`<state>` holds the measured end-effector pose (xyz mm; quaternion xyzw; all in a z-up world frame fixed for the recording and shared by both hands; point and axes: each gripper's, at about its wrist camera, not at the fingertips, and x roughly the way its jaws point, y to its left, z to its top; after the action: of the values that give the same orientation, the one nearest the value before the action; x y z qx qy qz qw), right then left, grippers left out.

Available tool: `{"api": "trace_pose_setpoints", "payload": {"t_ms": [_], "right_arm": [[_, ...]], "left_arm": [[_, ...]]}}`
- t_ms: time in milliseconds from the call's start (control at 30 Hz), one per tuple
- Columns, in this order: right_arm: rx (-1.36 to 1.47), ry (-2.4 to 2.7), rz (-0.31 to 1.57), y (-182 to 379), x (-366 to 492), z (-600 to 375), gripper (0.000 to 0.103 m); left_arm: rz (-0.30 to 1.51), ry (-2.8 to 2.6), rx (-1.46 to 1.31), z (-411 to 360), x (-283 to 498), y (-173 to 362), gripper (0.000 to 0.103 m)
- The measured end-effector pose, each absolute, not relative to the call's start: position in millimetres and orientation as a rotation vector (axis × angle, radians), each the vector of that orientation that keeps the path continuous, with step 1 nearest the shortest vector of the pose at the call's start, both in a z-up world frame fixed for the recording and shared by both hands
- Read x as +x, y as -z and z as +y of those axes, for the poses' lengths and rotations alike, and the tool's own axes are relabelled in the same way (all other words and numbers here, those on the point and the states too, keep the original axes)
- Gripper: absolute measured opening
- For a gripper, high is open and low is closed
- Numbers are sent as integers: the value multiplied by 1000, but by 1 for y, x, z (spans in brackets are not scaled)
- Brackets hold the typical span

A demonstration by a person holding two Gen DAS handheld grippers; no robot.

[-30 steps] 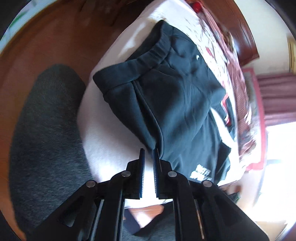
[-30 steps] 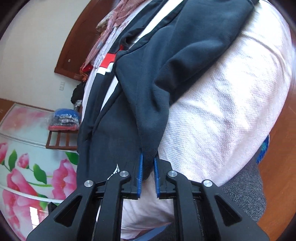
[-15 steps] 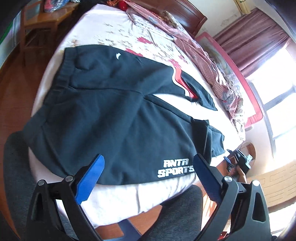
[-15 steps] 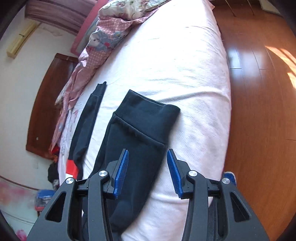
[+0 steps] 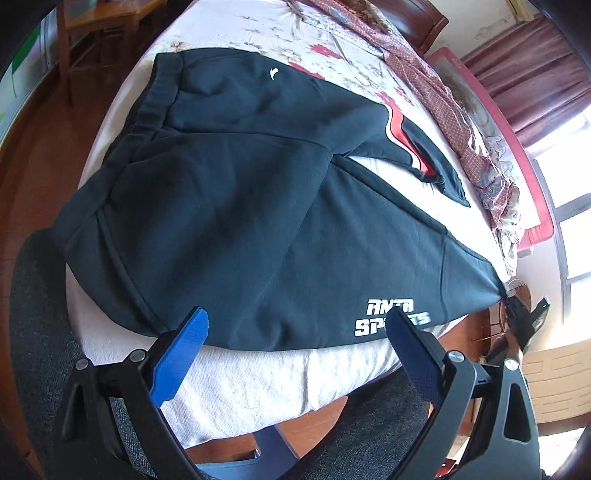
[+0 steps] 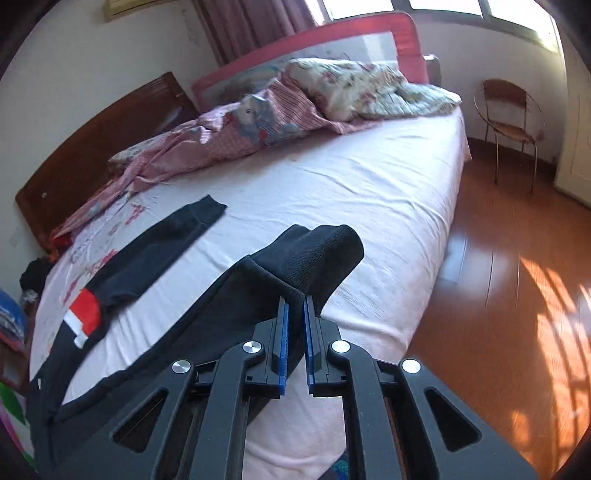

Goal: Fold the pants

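Dark navy pants [image 5: 240, 206] with white "ANTA SPORTS" lettering lie spread on the white bed [image 5: 258, 384], waistband at the far left. One leg with a red and white stripe [image 5: 397, 136] lies flat farther back. My left gripper [image 5: 295, 328] is open and empty above the near edge of the pants. My right gripper [image 6: 294, 306] is shut on the cuff [image 6: 317, 254] of the nearer leg and holds it raised above the bed. The far leg [image 6: 159, 254] lies flat to its left.
A crumpled pink and floral quilt [image 6: 280, 110] lies by the wooden headboard [image 6: 96, 147] and red bed rail. A wire chair [image 6: 511, 110] stands on the wooden floor beyond the bed. A wooden stool [image 5: 99, 22] stands beside the bed. A grey fabric surface [image 5: 40, 332] lies below my left gripper.
My left gripper let go of the pants, opened wide and drew back. My right gripper opened over the leg cuff, then closed on it and lifted it.
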<state>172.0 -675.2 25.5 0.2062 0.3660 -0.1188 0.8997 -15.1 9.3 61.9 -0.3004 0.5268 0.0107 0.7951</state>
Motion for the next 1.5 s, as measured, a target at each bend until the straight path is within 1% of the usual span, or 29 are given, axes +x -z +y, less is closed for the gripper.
{"api": "trace_pose_setpoints", "payload": {"t_ms": [67, 100, 133, 167, 200, 233, 333, 433, 500, 567, 633, 700, 733, 933, 1100, 1167, 1200, 1233, 1300, 1500], "right_arm": [[410, 216, 867, 10, 187, -674, 7], [421, 247, 891, 22, 189, -673, 13], [442, 248, 841, 21, 185, -672, 15], [457, 266, 812, 20, 181, -671, 30], [460, 313, 830, 22, 180, -670, 66], [446, 344, 853, 22, 178, -668, 75], [388, 458, 810, 8, 159, -659, 75], [528, 407, 754, -5, 133, -651, 75], [594, 331, 767, -6, 125, -633, 75], [624, 239, 795, -7, 122, -605, 75], [606, 164, 828, -10, 122, -569, 75], [578, 85, 868, -13, 124, -532, 75], [564, 46, 889, -15, 126, -513, 75], [504, -149, 967, -28, 143, -410, 75], [466, -250, 1016, -34, 158, -349, 75], [434, -269, 1030, -35, 162, -331, 75], [428, -286, 1041, -35, 165, -323, 75], [423, -294, 1053, -34, 168, -317, 75], [429, -310, 1071, -31, 171, -309, 75], [415, -355, 1112, -24, 176, -286, 75]], "left_arm": [[1155, -18, -634, 7, -12, -56, 97], [1167, -12, -635, 5, -11, -54, 97], [1177, -1, -639, 4, -11, -52, 97], [1178, -2, -639, 4, -11, -51, 97], [1172, -7, -639, 6, -11, -52, 97], [1162, -12, -641, 9, -11, -52, 97], [1123, -14, -632, 23, -8, -56, 97], [1053, -11, -543, 49, 1, -68, 98], [977, -28, -436, 72, 9, -79, 101], [874, -60, -239, 94, 20, -90, 101], [814, -41, -25, 109, 34, -93, 101], [812, -5, 115, 123, 52, -87, 101], [833, 42, 135, 132, 64, -82, 101], [830, 191, -65, 201, 122, -62, 101], [849, 235, -106, 223, 158, -29, 99], [867, 277, -164, 233, 171, -16, 91], [880, 310, -194, 236, 176, -10, 83], [894, 329, -212, 238, 181, -3, 81], [899, 330, -204, 240, 185, 5, 79], [904, 343, -243, 254, 190, 16, 79]]}}
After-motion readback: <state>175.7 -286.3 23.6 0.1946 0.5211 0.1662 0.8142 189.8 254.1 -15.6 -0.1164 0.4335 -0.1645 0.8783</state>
